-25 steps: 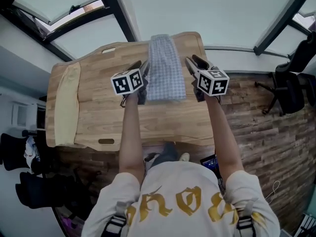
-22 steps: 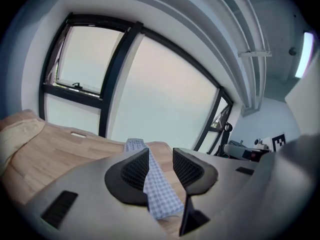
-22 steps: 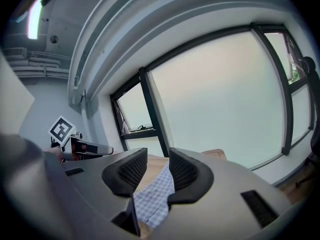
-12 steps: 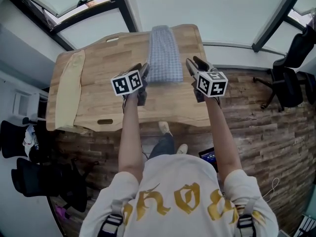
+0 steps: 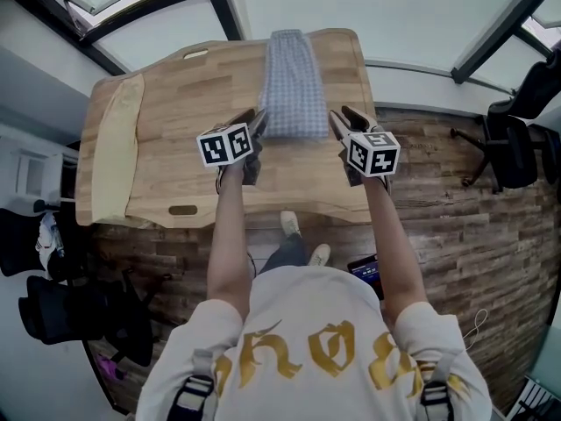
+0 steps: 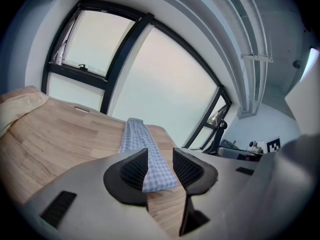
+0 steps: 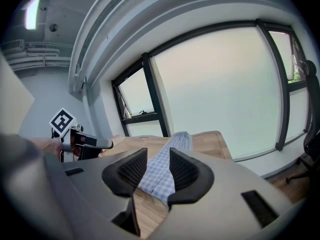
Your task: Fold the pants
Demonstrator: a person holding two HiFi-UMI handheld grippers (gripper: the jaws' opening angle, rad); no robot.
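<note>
Head view: the pants [image 5: 294, 82] are a blue-and-white checked pair, folded into one long narrow strip. They lie flat on the wood table [image 5: 193, 103], right of the middle, running from the far edge toward the person. The near end looks squared off, no big wrinkles. The left gripper [image 5: 254, 118] and right gripper [image 5: 344, 117] hover either side of that near end. Both have their jaws apart and grip nothing; the fabric just shows through the gaps. A cream cloth [image 5: 114, 147] lies along the table's left edge.
</note>
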